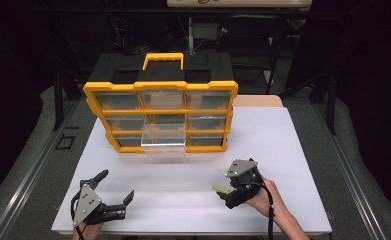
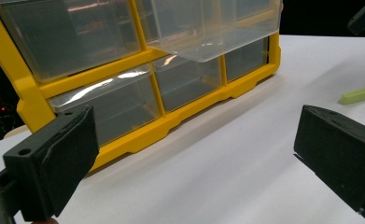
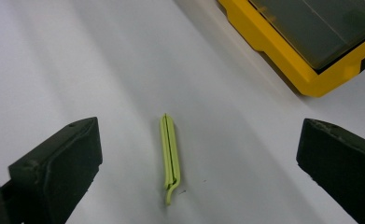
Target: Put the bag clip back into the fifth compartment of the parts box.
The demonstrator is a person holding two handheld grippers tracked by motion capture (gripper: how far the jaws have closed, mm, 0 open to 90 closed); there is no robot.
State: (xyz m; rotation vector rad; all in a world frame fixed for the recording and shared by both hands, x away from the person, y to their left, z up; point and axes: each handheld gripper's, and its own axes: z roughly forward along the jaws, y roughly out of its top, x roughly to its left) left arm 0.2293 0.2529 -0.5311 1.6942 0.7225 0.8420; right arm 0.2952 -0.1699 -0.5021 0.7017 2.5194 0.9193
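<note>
Nearest the bottom edge of the high view, the left gripper (image 1: 115,192) sat low at the lower left of the white board (image 1: 283,150), its jaws spread wide and holding nothing. In its own view the left gripper (image 2: 194,154) showed bare board between the jaws, with open room running up to the organizer.

At the lower right of the high view, the right gripper (image 1: 228,187) was held in a hand (image 1: 268,202), tilted down and toward the left. Its jaws were also spread. The green clip (image 1: 220,189) lay flat on the board just at its tip. In the right gripper view the clip (image 3: 169,156) lay in the lower middle of the frame, between the jaws of the right gripper (image 3: 194,172) and touching neither, with clear board on both sides of it. It also showed at the right edge of the left gripper view (image 2: 360,94).

Beyond, a wide band of bare board separated both grippers from the organizer (image 1: 160,117), which stood upright at the upper middle of the frame near the board's far edge. A clear drawer (image 1: 164,137) in its middle column was pulled out over the board toward the person. The other drawers sat shut in the yellow frame.
</note>
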